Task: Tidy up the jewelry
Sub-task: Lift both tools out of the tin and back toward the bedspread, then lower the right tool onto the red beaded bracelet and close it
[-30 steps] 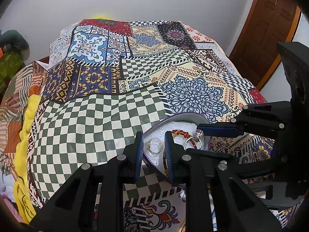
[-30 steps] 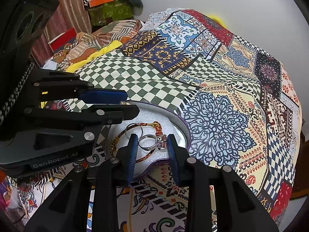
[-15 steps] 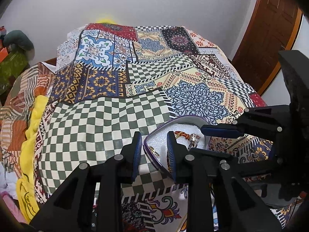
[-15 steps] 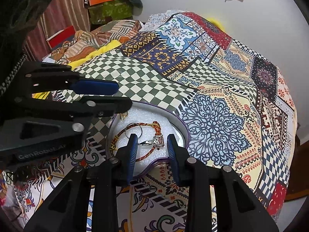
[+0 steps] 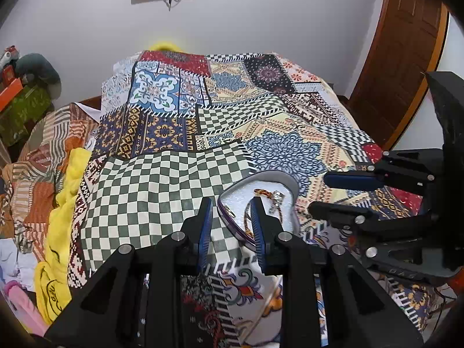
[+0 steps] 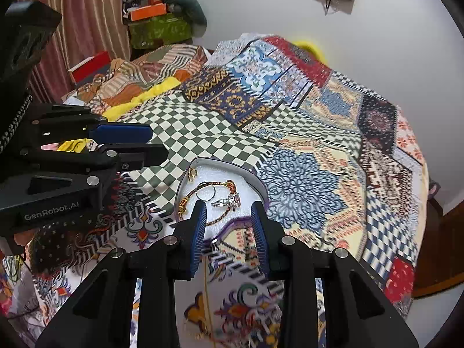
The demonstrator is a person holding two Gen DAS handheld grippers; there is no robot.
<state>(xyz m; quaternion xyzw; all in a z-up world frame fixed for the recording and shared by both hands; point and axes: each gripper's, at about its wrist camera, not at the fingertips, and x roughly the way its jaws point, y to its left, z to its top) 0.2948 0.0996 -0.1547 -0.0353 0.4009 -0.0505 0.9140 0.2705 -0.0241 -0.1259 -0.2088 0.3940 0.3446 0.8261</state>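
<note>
A heart-shaped white tray with a purple rim [image 6: 252, 181] [image 5: 291, 181] lies on the patterned bedspread. In it are a red-gold bangle [image 6: 223, 185], a plain ring [image 6: 205, 192], a silver stone ring [image 6: 230, 201] [image 5: 277, 198] and a small gold piece [image 6: 192, 174] [image 5: 230, 211]. My right gripper [image 6: 229, 229] is open and empty, above the tray's near edge. My left gripper [image 5: 232, 223] is open and empty, above the tray's left edge. Each gripper also shows in the other's view, the left [image 6: 139, 145] and the right [image 5: 333, 194].
The patchwork bedspread [image 5: 162, 179] covers the bed. A yellow cloth [image 5: 66, 211] and striped bedding [image 6: 139, 72] lie at the left. Boxes [image 6: 158, 26] are stacked by the curtain. A wooden door [image 5: 406, 58] stands at the right.
Both grippers have pulled up and back from the tray, still open and empty. The jewelry stays in the tray.
</note>
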